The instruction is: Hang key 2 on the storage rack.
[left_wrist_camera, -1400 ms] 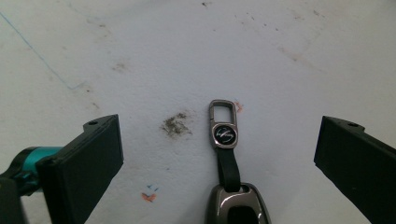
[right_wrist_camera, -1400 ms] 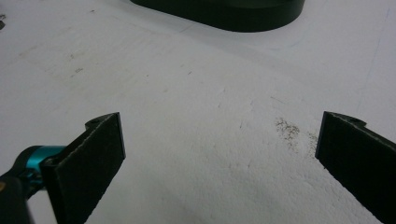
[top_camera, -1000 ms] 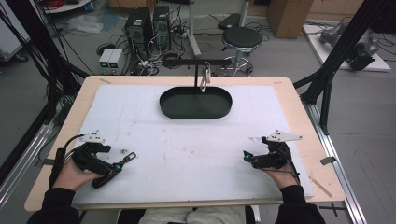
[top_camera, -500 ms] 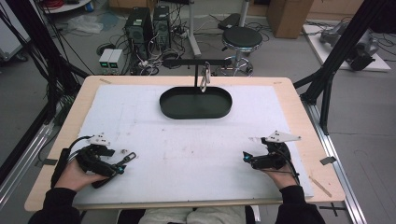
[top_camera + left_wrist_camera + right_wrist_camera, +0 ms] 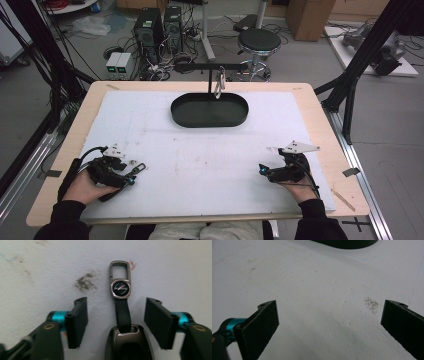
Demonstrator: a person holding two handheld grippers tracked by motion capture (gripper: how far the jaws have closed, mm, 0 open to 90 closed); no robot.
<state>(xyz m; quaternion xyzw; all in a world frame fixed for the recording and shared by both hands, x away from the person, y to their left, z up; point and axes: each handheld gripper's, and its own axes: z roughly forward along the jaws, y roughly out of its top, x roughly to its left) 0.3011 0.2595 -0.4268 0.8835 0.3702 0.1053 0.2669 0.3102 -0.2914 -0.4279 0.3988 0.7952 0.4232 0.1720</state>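
Both grippers stood apart-jawed: the left gripper (image 5: 131, 172) had dropped lower, straddling the black-strapped metal keychain (image 5: 120, 289) untouched, likely to grasp; the right gripper (image 5: 264, 171) stayed empty.

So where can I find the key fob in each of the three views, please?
High view: the key fob lies at lower left, at the tips of the left gripper, small and hard to make out.
Left gripper view: bottom centre between the open jaws, strap and metal clip pointing up.
Right gripper view: bare mat between the open jaws, the black tray at the top edge.
Shared landmark: the white mat.
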